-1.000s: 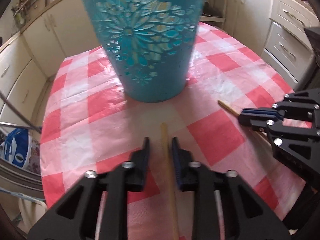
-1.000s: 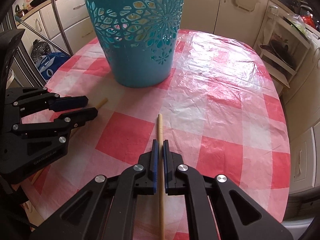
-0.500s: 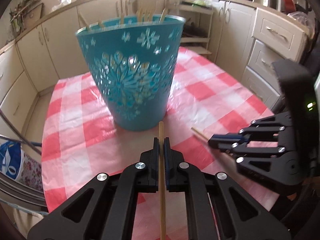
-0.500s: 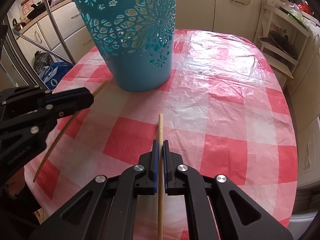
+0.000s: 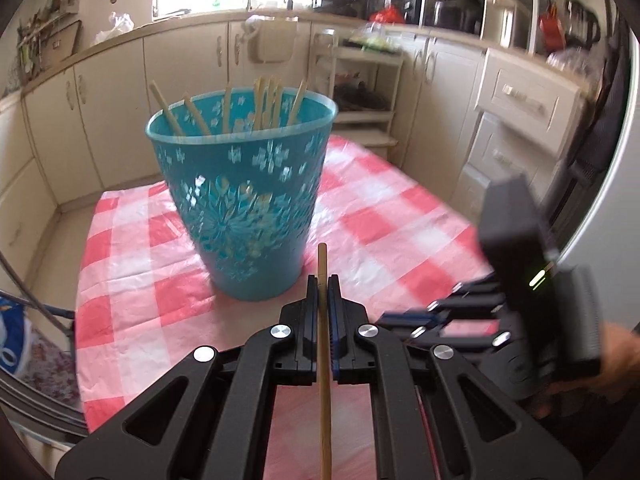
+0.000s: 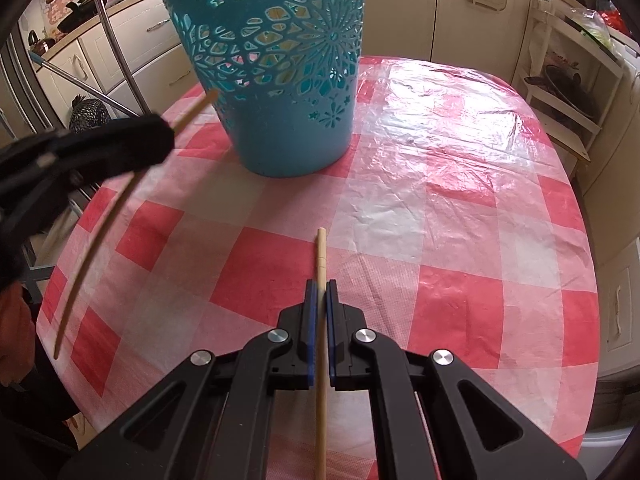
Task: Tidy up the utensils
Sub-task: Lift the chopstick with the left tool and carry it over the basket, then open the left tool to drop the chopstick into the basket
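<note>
A teal cut-out basket [image 5: 244,208] [image 6: 276,76] stands on the red-and-white checked tablecloth [image 5: 132,248] [image 6: 460,208], with several wooden chopsticks [image 5: 264,104] leaning inside it. My left gripper [image 5: 322,284] is shut on a wooden chopstick [image 5: 323,344], raised above the cloth just short of the basket's base. My right gripper [image 6: 319,288] is shut on another chopstick [image 6: 320,320], low over the cloth. In the right wrist view the left gripper [image 6: 164,136] shows blurred at the left, its chopstick [image 6: 92,248] slanting up toward the basket. The right gripper [image 5: 440,316] appears at the right of the left wrist view.
Cream kitchen cabinets [image 5: 120,92] ring the round table, and a white shelf rack [image 6: 560,76] stands at the back right. A metal frame [image 6: 116,60] and a blue-white bag [image 5: 12,344] sit off the table's left edge. A hand [image 5: 612,364] holds the right gripper.
My left gripper closed on its chopstick, lifted it off the cloth and tilted upward, so the basket's rim came into view. The right gripper stayed put, still shut on its chopstick.
</note>
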{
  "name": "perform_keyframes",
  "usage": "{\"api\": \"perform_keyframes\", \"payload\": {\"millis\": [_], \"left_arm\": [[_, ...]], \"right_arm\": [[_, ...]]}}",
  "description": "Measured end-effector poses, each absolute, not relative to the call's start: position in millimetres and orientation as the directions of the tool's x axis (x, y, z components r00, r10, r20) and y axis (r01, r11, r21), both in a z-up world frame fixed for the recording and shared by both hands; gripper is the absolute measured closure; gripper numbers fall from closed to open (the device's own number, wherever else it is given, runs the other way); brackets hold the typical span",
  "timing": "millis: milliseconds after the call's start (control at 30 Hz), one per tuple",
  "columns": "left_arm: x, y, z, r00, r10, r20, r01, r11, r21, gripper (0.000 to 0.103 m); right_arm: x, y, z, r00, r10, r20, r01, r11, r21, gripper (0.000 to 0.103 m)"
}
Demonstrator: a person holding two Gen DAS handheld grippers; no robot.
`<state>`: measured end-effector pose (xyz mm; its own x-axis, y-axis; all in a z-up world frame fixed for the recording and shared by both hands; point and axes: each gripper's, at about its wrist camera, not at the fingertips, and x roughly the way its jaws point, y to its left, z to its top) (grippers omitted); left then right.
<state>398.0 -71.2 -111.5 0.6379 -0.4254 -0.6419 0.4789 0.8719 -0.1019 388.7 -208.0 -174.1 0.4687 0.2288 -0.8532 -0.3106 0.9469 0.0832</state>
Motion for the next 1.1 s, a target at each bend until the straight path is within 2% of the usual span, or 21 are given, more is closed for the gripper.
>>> {"api": "perform_keyframes", "payload": {"millis": [100, 233, 433, 533, 733, 900, 1100], "left_arm": [[396, -58, -80, 0.668, -0.513, -0.540, 0.495, 0.847, -0.193, 0.099], [399, -36, -28, 0.755, -0.547, -0.361, 0.481, 0.836, -0.263, 0.099], [436, -11, 21, 0.892, -0.429, -0.143, 0.352, 0.856, -0.378, 0.099], [455, -9, 27, 0.923, -0.377, -0.082, 0.311, 0.853, -0.418, 0.099], [492, -21, 25, 0.964, -0.263, -0.031, 0.228, 0.885, -0.405, 0.099], [517, -31, 7, 0.975, -0.203, -0.090, 0.158, 0.919, -0.360, 0.099], [520, -43, -12, 0.967, -0.190, -0.169, 0.132, 0.944, -0.303, 0.099]], "right_arm": [[387, -203, -174, 0.470, 0.224, -0.854, -0.319, 0.945, 0.072, 0.098], [388, -200, -174, 0.466, 0.234, -0.854, -0.328, 0.941, 0.079, 0.098], [387, -198, -174, 0.470, 0.232, -0.852, -0.336, 0.939, 0.070, 0.098], [386, -196, -174, 0.473, 0.232, -0.850, -0.344, 0.937, 0.065, 0.098], [391, -194, -175, 0.471, 0.243, -0.848, -0.357, 0.932, 0.069, 0.098], [394, -193, -175, 0.472, 0.243, -0.847, -0.367, 0.928, 0.061, 0.098], [393, -186, -175, 0.478, 0.221, -0.850, -0.386, 0.922, 0.023, 0.098]]}}
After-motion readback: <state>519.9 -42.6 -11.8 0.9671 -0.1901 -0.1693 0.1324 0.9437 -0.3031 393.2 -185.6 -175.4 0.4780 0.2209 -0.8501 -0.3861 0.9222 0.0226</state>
